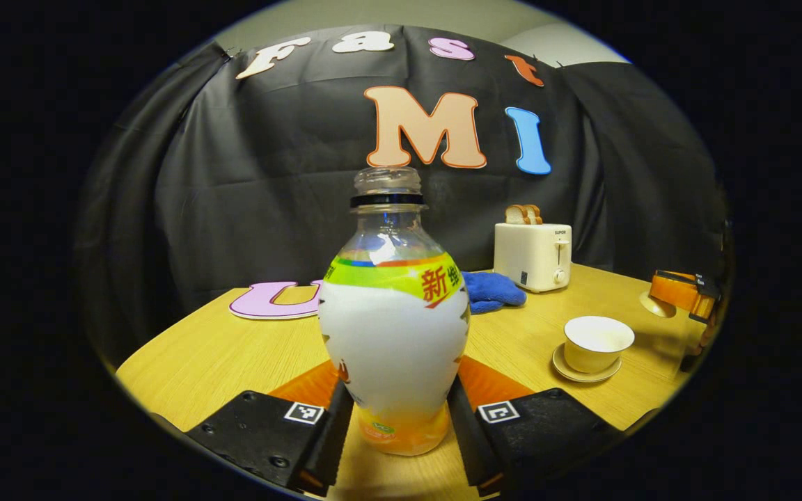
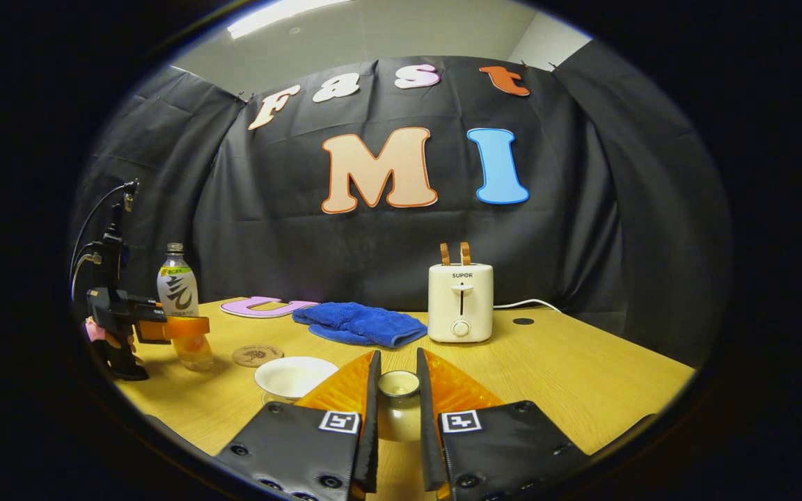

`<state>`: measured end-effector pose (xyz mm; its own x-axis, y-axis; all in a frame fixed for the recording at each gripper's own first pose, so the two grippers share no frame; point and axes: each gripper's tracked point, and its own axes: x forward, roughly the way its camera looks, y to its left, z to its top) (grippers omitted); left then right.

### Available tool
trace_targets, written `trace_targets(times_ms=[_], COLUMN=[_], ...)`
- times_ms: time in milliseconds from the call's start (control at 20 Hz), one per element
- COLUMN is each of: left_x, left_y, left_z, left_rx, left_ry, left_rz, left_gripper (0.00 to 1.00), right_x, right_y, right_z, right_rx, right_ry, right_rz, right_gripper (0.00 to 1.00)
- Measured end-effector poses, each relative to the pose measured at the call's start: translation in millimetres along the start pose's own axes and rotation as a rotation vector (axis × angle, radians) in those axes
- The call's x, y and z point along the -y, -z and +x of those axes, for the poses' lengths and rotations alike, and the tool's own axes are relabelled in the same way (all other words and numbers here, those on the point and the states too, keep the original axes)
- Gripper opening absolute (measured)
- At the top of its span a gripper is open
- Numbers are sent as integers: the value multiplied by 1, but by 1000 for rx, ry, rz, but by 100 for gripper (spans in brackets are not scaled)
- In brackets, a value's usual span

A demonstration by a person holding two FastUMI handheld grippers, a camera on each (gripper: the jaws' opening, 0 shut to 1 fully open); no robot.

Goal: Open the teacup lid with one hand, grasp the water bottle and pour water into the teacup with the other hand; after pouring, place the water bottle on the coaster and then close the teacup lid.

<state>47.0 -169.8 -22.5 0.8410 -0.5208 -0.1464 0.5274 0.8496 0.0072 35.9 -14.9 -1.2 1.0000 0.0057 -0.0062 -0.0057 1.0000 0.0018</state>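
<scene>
An uncapped water bottle (image 1: 394,334) with a white and green label stands upright between my left gripper's (image 1: 401,400) fingers, which press on its lower sides. Whether its base rests on the table I cannot tell. In the right gripper view that bottle (image 2: 177,289) and the left gripper (image 2: 189,327) are at the far left, with a round coaster (image 2: 257,355) just to their right. My right gripper (image 2: 398,356) is shut on the cream teacup lid (image 2: 399,385), held up beside the cup. The teacup (image 2: 295,376) sits uncovered on its saucer (image 1: 585,374).
A white toaster (image 2: 461,303) with bread slices stands at the back of the wooden table (image 2: 582,390). A blue cloth (image 2: 359,323) lies left of it. A hand holds the left gripper near the table's left edge.
</scene>
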Motion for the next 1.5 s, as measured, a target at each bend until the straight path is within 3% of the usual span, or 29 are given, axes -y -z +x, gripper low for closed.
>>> trace_targets(times_ms=[250, 350, 600, 1000, 1200, 1500], left_x=[3, 2, 1, 20, 24, 21], left_y=[2, -6, -27, -27, -9, -15], left_z=[0, 1, 3, 12, 17, 24], left_rx=[-27, -30, -59, -140, -186, -209], left_ry=[-18, -54, -133, -137, -112, -121], left_rz=[45, 126, 418, 991, 1129, 1344], left_gripper=[59, 57, 57, 58, 56, 56], right_x=[10, 16, 32, 45, 47, 52], right_y=[0, 0, 0, 1, 0, 0], right_z=[1, 2, 4, 6, 7, 7], right_rx=[0, 1, 3, 4, 4, 5], right_ry=[14, 25, 55, 78, 81, 88], right_rz=[0, -2, -3, -3, -2, -2], right_gripper=[29, 28, 28, 29, 29, 29])
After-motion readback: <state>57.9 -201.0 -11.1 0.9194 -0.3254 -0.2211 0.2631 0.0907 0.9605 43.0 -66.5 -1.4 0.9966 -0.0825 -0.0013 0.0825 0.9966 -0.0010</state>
